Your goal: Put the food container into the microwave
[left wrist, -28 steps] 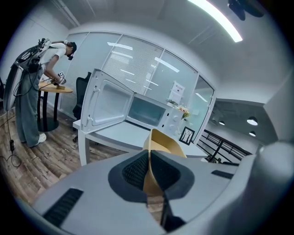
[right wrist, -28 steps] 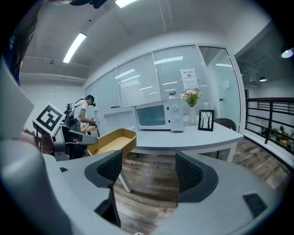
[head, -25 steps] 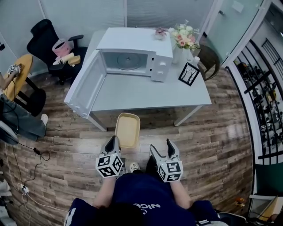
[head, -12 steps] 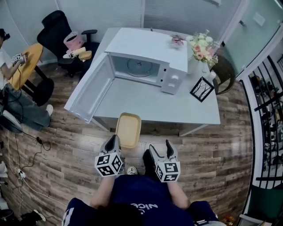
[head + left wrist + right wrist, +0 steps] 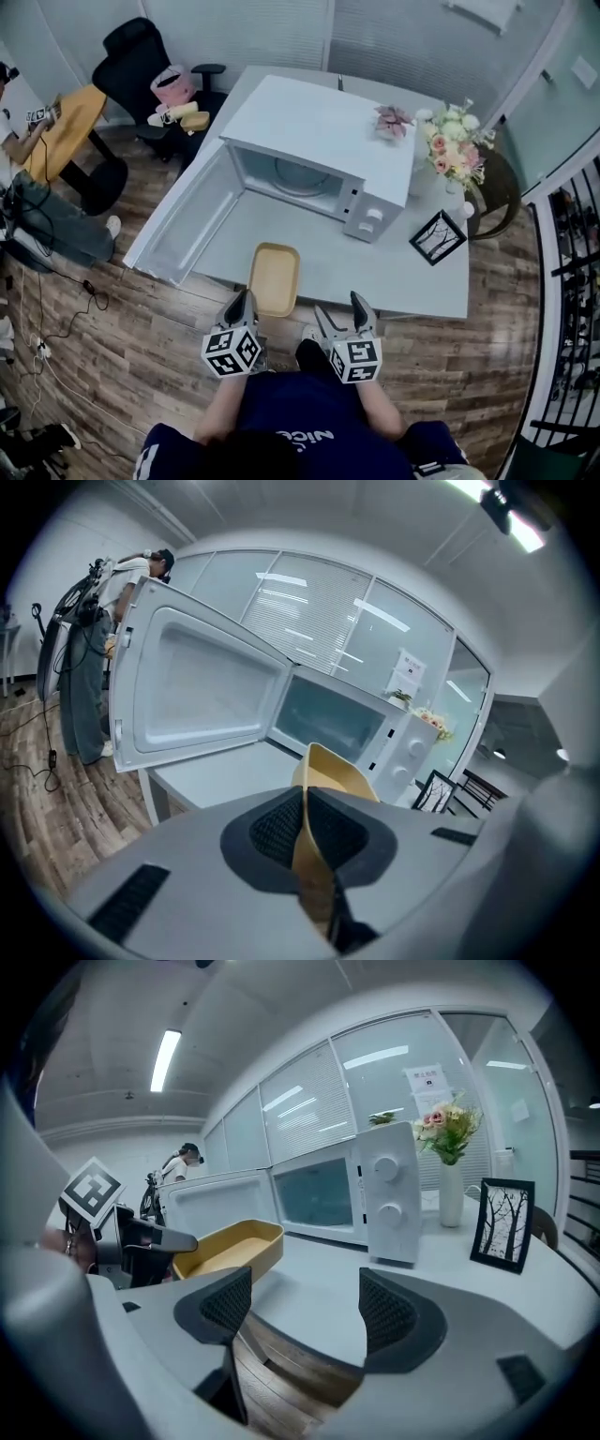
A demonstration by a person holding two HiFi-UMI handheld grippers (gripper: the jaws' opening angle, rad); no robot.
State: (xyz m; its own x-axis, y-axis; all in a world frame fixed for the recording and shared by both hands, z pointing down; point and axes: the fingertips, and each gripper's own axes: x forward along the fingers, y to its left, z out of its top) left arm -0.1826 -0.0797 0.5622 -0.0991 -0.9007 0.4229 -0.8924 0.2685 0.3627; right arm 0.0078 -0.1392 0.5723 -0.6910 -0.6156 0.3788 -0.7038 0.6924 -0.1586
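Note:
A shallow yellow food container (image 5: 274, 278) hangs over the near edge of the white table (image 5: 403, 277), and my left gripper (image 5: 242, 305) is shut on its near rim. In the left gripper view the container (image 5: 330, 772) runs edge-on between the pads toward the microwave (image 5: 342, 726). The white microwave (image 5: 309, 155) stands on the table with its door (image 5: 183, 220) swung wide to the left and its cavity facing me. My right gripper (image 5: 340, 311) is open beside the container, nothing between its fingers; its view shows the container (image 5: 230, 1249) at left.
A flower vase (image 5: 450, 155) and a black picture frame (image 5: 438, 237) stand on the table right of the microwave. A black office chair (image 5: 141, 70) and a seated person (image 5: 23, 178) by a wooden table are at the far left. Wood floor lies below me.
Both grippers and the container have moved closer to the table; the container now reaches over its near edge. The microwave looks nearer and larger.

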